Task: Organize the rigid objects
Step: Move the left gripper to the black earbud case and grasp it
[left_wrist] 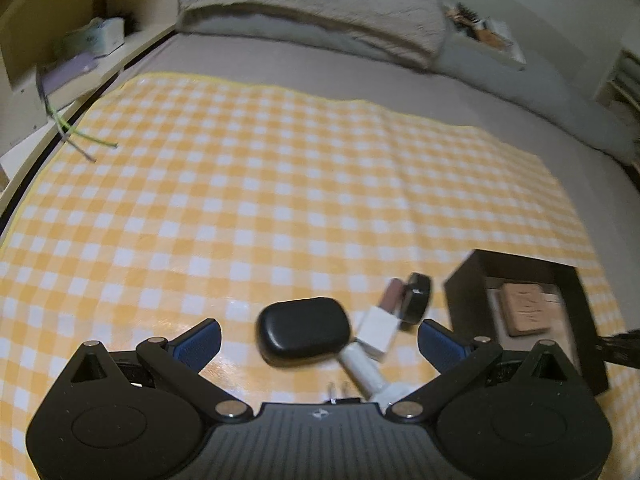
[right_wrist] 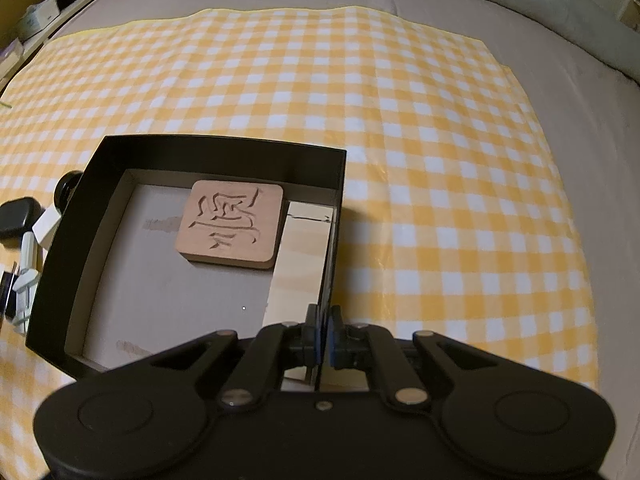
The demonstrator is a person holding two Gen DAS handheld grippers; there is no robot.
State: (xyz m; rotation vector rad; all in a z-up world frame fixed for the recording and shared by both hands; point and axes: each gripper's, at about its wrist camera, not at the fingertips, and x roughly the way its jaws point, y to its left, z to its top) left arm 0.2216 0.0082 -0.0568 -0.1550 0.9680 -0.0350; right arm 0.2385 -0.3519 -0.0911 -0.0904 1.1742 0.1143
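A black open box (right_wrist: pixel 216 148) lies on the yellow checked cloth and holds a carved wooden tile (right_wrist: pixel 232 224). My right gripper (right_wrist: pixel 324 332) is shut on the box's right wall near its front corner. In the left wrist view my left gripper (left_wrist: pixel 318 340) is open, with a black oval case (left_wrist: pixel 302 330) between its fingers. Beside the case lie a white cube (left_wrist: pixel 376 330), a white plug with cable (left_wrist: pixel 370 376), a small pink-brown tube (left_wrist: pixel 392 294) and a black round piece (left_wrist: pixel 418 296). The box (left_wrist: pixel 464 292) and the tile (left_wrist: pixel 524 308) show at the right.
The cloth (left_wrist: pixel 240 200) covers a grey bed with a pillow (left_wrist: pixel 320 0) at the back. A wooden shelf (left_wrist: pixel 80 40) with a tissue box stands at the left, with thin cables (left_wrist: pixel 76 136) hanging onto the cloth. The loose items show left of the box (right_wrist: pixel 24 232).
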